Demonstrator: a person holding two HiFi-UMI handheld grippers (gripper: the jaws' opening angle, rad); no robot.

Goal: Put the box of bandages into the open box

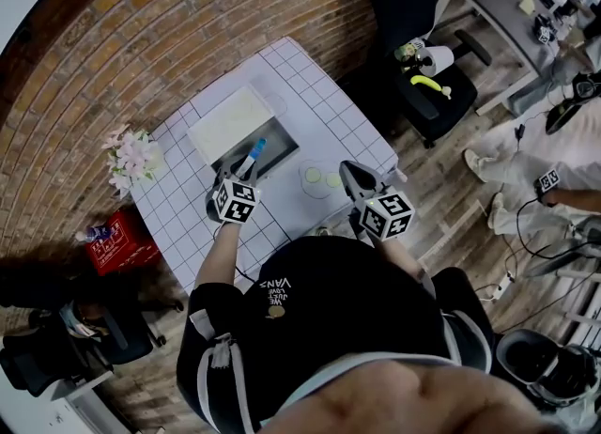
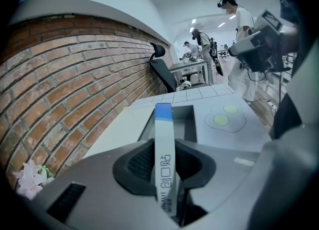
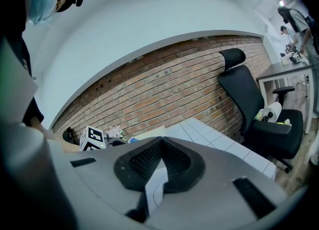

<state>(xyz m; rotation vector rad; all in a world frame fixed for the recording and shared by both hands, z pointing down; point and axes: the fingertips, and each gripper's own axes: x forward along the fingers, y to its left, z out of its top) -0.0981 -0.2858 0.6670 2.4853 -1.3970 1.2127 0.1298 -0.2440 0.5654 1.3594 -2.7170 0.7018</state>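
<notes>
The box of bandages (image 2: 163,139) is a slim white carton with a blue end (image 1: 255,149). My left gripper (image 1: 246,171) is shut on it, and the blue end points out past the jaws. The carton hangs over the near side of the open box (image 1: 282,144), a grey tray on the white tiled table (image 1: 310,85), with its pale lid (image 1: 230,120) lying flat to the left. In the left gripper view the open box (image 2: 186,122) sits just beyond the carton's tip. My right gripper (image 1: 353,177) hovers to the right over the table's near edge, its jaws shut (image 3: 160,143) on nothing.
A clear round mat with two green spots (image 1: 322,179) lies between the grippers. Pink flowers (image 1: 131,155) stand at the table's left corner, above a red crate (image 1: 122,242) on the floor. A black office chair (image 1: 427,80) stands at the far right and a person (image 1: 549,155) beyond it.
</notes>
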